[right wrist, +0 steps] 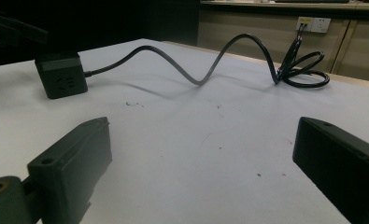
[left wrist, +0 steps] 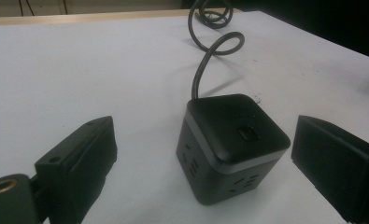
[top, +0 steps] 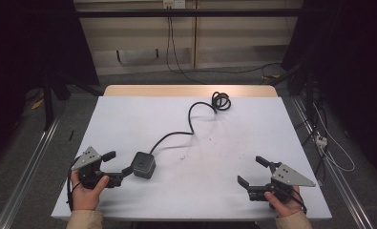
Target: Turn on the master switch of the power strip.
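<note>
High view logged my left gripper (top: 118, 162) with jaws spread, just short of the black socket cube (top: 143, 165) near the tabletop's (top: 129, 114) near-left corner, ungrasped; my right gripper (top: 253, 170) idled, jaws likewise spread, well apart, so I judged the grasp pending.
</note>
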`<state>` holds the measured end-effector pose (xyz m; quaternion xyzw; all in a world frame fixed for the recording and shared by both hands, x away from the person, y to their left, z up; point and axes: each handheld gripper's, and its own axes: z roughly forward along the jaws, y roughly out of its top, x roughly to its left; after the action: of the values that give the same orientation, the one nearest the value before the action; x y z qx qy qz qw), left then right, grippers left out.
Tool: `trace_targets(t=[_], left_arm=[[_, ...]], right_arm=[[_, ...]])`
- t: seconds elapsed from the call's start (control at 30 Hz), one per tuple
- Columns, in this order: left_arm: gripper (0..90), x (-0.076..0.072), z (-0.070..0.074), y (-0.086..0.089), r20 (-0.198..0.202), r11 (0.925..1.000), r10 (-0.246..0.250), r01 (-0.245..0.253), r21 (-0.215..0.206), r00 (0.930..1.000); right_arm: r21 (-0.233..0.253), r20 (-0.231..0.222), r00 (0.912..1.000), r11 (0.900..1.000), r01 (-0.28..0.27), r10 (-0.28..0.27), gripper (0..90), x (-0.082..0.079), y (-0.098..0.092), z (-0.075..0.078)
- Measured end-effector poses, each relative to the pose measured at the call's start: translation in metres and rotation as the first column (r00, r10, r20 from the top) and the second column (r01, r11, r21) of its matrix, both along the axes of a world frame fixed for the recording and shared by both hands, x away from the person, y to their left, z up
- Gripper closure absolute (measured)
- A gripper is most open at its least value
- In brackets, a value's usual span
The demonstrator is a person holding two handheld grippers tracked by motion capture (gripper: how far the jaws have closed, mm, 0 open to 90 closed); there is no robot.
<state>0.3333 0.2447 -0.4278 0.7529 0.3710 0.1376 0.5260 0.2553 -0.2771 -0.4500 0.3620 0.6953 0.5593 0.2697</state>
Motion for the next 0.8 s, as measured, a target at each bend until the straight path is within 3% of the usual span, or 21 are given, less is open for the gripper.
trace_targets(t=[0.8], left_arm=[[6.3,-0.001,-0.004,0.013,-0.010,1.0000,0.009,-0.009,-0.002,0.9999]], right_arm=[[0.002,-0.001,1.0000,1.000,-0.001,0.001,4.1,0.000,-0.001,0.000]])
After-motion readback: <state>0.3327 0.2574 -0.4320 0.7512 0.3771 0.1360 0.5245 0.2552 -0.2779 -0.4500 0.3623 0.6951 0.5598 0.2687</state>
